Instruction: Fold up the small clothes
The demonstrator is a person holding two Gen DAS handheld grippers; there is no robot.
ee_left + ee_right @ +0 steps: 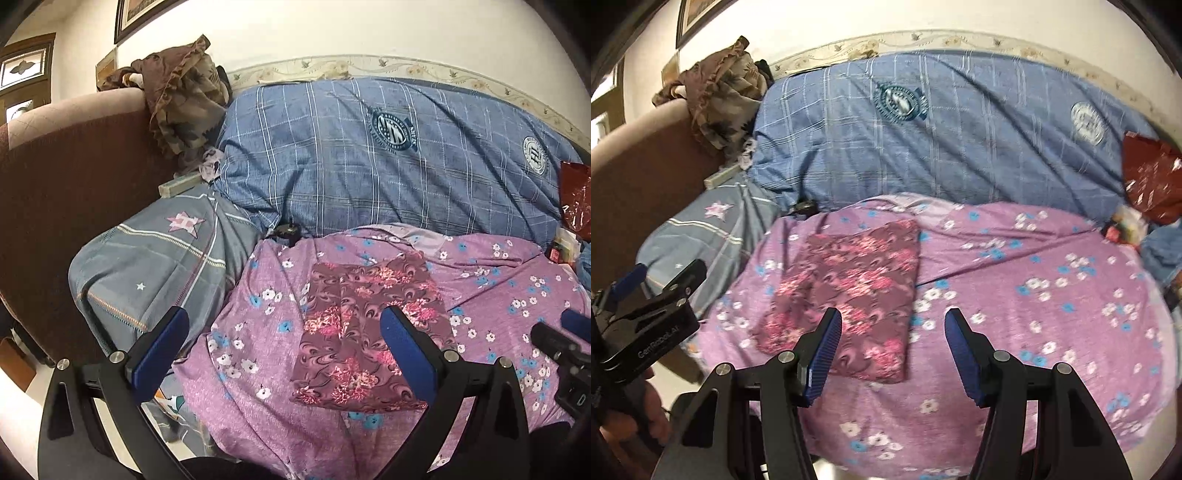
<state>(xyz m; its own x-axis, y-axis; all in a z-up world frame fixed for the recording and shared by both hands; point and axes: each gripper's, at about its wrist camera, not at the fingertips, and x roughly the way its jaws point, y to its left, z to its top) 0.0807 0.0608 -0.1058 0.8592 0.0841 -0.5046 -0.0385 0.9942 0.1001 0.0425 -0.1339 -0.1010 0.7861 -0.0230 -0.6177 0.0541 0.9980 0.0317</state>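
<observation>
A folded maroon floral garment [365,332] lies flat on the purple flowered bedspread [517,295], at centre in the left wrist view and left of centre in the right. The left gripper [284,347] and right gripper [892,350] both hover above it, jaws apart and holding nothing. A blue checked quilt [369,155] fills the upper frame.

Red bag [576,195] cut off by edge
</observation>
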